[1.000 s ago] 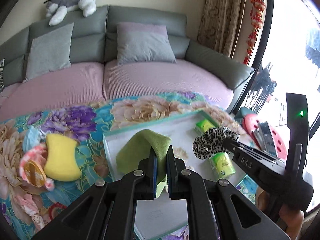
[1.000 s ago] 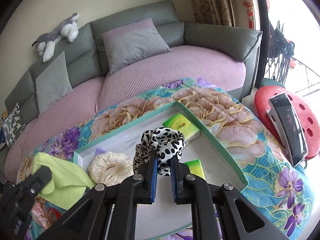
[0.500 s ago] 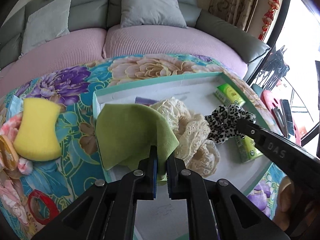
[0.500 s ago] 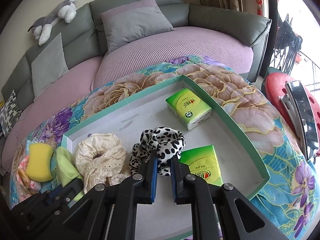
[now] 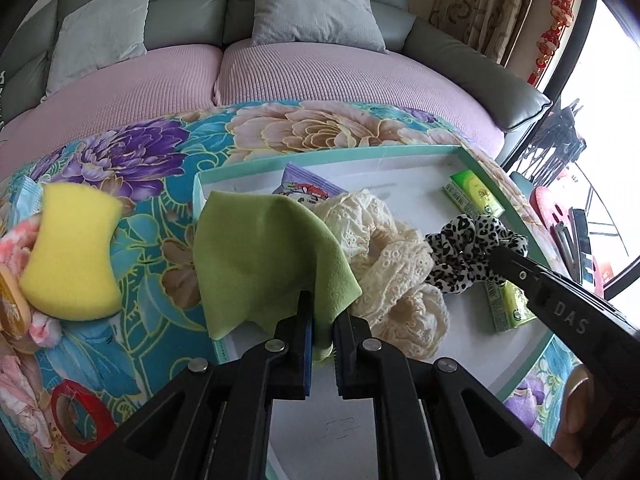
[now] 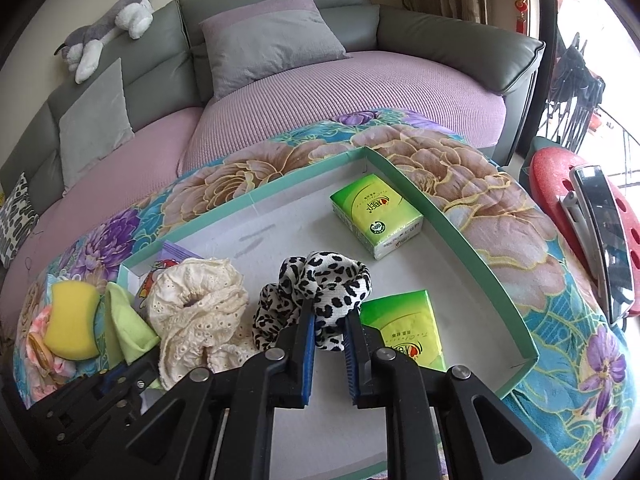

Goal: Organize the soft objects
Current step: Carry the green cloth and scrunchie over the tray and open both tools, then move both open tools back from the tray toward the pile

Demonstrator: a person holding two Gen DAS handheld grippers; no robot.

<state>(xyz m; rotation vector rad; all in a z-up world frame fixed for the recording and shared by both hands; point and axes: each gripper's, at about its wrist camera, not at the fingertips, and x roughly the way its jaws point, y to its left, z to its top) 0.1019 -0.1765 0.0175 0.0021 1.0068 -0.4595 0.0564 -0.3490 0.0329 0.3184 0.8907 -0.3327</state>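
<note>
My left gripper [image 5: 322, 312] is shut on a corner of a green cloth [image 5: 260, 256], which drapes over the left rim of the teal-edged white tray [image 5: 320, 156] and partly rests on the cream lace scrunchie [image 5: 392, 264]. My right gripper [image 6: 330, 320] has a leopard-print scrunchie [image 6: 320, 280] between its pads. Its jaws are opening, and the pads still touch the fabric. That scrunchie sits low on the tray floor [image 6: 280, 236], between the lace scrunchie [image 6: 196, 304] and a green tissue pack [image 6: 404, 328]. From the left wrist view, the right gripper [image 5: 492, 252] enters from the right.
A second green tissue pack [image 6: 376, 216] lies at the tray's far corner, and a purple packet [image 5: 308, 184] at its back left. Left of the tray on the floral cloth lie a yellow sponge [image 5: 72, 252] and a red tape roll [image 5: 76, 416]. A sofa stands behind.
Both grippers have sunk towards the tray. The green cloth now lies spread over the tray's left rim, and the leopard scrunchie has come down beside the lace one. The right jaws stand slightly wider.
</note>
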